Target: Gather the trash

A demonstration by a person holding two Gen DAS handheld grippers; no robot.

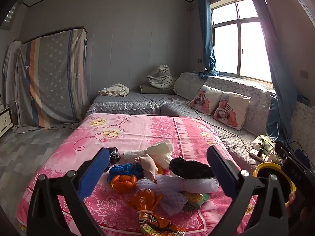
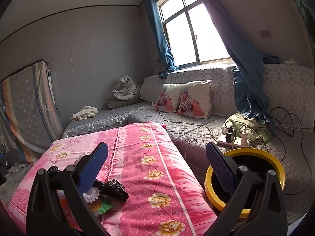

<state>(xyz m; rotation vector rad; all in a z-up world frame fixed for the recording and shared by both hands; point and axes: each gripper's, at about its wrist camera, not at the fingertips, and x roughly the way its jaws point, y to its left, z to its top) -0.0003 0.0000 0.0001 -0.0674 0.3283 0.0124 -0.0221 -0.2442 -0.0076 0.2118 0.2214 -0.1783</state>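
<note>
Left gripper (image 1: 157, 165) jaws wide apart, empty, framing the heap of crumpled plastic bags and wrappers (image 1: 157, 177) at lower centre on the pink floral bedspread (image 1: 118, 129). Right gripper (image 2: 157, 165) also spread and empty; the heap sits lower left by its left finger, the yellow-rimmed round bin (image 2: 275, 163) lower right behind its right finger. Left looks nearer the heap.

The pink bedspread (image 2: 157, 157) lies bare between the trash heap (image 1: 157, 177) on its left part and the yellow-rimmed bin (image 2: 271, 161) at its right edge; passage there is clear. Beyond the bin, a power strip (image 2: 234, 140) and trailing cables (image 2: 285, 122) clutter the grey sofa (image 2: 196, 135).
</note>
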